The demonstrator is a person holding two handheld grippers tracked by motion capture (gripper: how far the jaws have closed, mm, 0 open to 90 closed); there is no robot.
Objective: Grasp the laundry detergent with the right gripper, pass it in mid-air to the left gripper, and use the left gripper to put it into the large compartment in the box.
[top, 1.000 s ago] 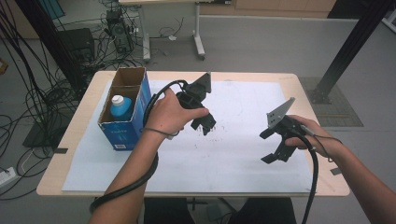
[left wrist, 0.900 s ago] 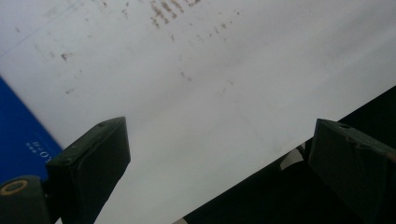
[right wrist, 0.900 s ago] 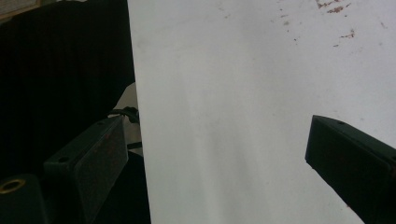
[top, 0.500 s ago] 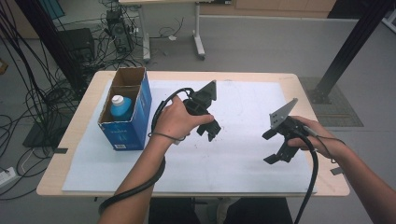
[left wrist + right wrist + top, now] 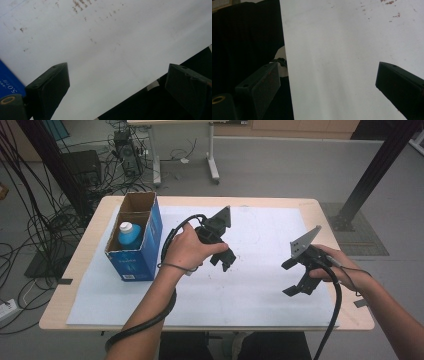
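Judged from the layout: a reach for the white plastic bottle with the pale blue cap point(image 5: 129, 234), standing upright in the near half of the open-topped blue cardboard box point(image 5: 135, 262) at about 9 o'clock on the pale wooden table point(image 5: 85, 251).

To do it well:
- Swing the left gripper point(image 5: 222, 261) toward 9 o'clock, clear of the box's near wall.
- Lift above the rim first, then come down from above over the cap.
- Leave the jaws wide until they sit on either side of the bottle's neck or shoulder.
- Close gently; looks like light plastic, likely to tip against the cardboard.
- Park the right gripper point(image 5: 292, 277) at 3 o'clock, or bring it over to steady the box if it slides on the white paper sheet point(image 5: 250, 290).

Tongs now:
- Left gripper point(image 5: 117, 82): jaws wide apart, nothing between them, touching nothing; held above the paper near the table's centre, with a corner of the blue box point(image 5: 7, 78) at 8 o'clock in the left gripper view.
- Right gripper point(image 5: 328, 82): jaws likewise spread wide, empty, hovering over the paper's near edge, well apart from box and bottle.
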